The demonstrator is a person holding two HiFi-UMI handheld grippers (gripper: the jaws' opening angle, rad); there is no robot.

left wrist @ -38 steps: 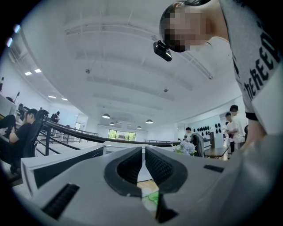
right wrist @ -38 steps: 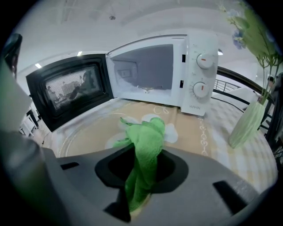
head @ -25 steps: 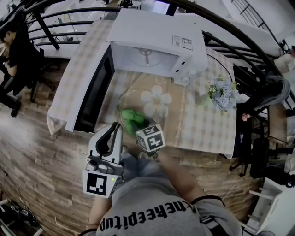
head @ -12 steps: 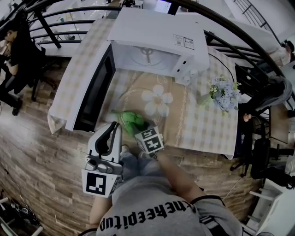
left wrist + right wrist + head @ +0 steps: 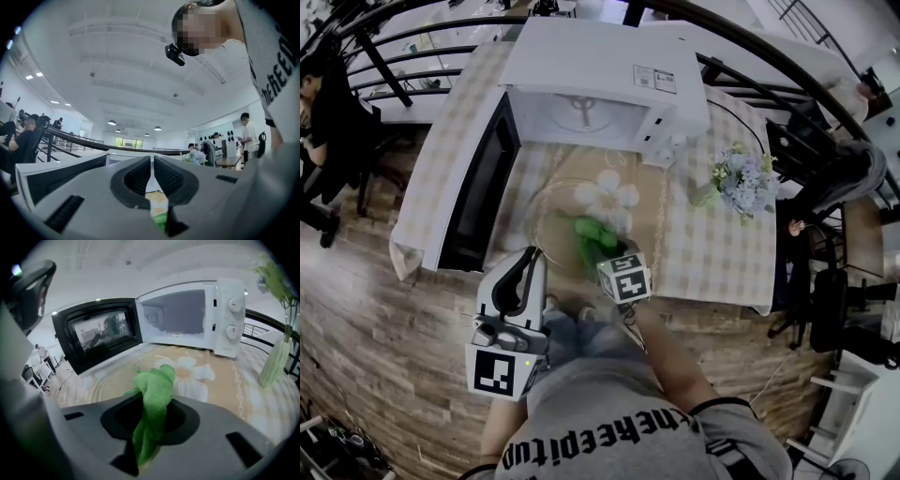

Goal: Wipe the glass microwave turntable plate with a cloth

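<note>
Green cloth [image 5: 153,392] pinched in jaws, glass plate [image 5: 111,381] beneath, microwave [image 5: 224,317] open

We are reading dark print across the person's shirt [image 5: 605,441]. From the head view it is looking like "thekeepitup", with both ends cut off. In the left gripper view we are making out "theKEE" on the same shirt. A white sticker [image 5: 648,80] with dark print is sitting on top of the microwave [image 5: 581,56], and it is too small for us to read. The cubes of the left gripper [image 5: 536,255] and right gripper [image 5: 605,251] are showing black-and-white square markers, not letters.
</note>
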